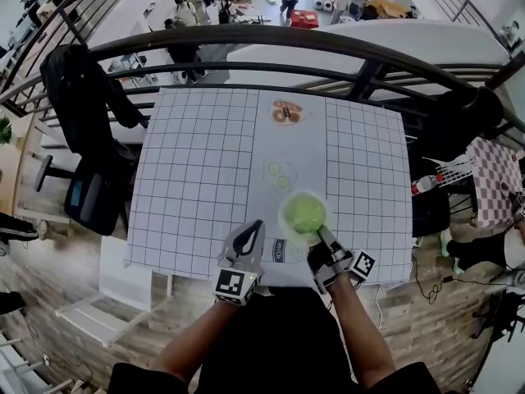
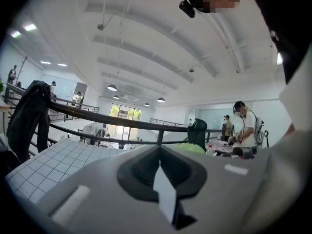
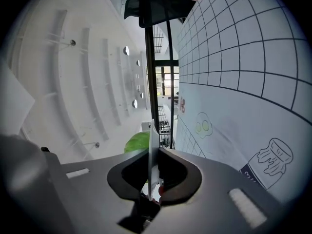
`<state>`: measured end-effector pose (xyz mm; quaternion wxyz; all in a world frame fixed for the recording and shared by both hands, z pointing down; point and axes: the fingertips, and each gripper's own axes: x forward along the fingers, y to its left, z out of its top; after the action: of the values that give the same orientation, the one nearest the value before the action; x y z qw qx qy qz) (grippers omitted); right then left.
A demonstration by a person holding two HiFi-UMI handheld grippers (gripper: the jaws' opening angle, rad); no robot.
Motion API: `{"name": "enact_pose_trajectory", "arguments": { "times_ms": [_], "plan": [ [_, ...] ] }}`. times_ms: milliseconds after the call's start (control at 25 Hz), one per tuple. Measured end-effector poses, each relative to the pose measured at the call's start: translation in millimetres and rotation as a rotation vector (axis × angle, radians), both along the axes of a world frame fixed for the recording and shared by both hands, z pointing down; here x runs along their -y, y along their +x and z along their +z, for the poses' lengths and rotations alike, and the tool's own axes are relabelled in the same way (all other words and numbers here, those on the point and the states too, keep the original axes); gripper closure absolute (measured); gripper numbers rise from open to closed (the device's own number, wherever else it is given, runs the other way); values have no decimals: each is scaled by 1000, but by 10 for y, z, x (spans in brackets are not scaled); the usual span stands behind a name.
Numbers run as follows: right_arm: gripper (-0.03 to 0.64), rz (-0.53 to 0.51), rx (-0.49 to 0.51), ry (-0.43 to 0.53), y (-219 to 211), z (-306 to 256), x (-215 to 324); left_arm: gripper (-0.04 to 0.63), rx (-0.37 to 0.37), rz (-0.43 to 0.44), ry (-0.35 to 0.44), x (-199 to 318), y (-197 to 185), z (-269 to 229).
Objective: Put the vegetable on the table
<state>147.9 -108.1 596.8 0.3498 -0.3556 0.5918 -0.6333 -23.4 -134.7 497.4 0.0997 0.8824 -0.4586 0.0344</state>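
Green and leafy, the vegetable (image 1: pixel 305 214) is hanging in the lower middle of the head view, over the near part of the gridded white table (image 1: pixel 197 162), just above a printed jar drawing (image 1: pixel 279 250); whether it is touching the surface I cannot tell. My right tongs (image 1: pixel 321 231) are pinching it narrowly by a thin pale edge. My left tongs (image 1: pixel 256 225) are sitting closed and empty just left of it, tips pointing across the table.

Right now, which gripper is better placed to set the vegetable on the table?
Right. The right gripper holds the green vegetable above the near edge of the table; the left gripper is shut and empty beside it.
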Motion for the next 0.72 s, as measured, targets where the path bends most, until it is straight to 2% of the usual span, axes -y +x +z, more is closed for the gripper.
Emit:
{"name": "enact_pose_trajectory", "arguments": {
  "times_ms": [520,720],
  "plan": [
    [588,-39,-9,-32,171,483,389,588,21,-29,-18,364,109,49],
    [586,-49,-48,-28,245,692,563,588,34,-38,-27,491,123,92]
  ]
}}
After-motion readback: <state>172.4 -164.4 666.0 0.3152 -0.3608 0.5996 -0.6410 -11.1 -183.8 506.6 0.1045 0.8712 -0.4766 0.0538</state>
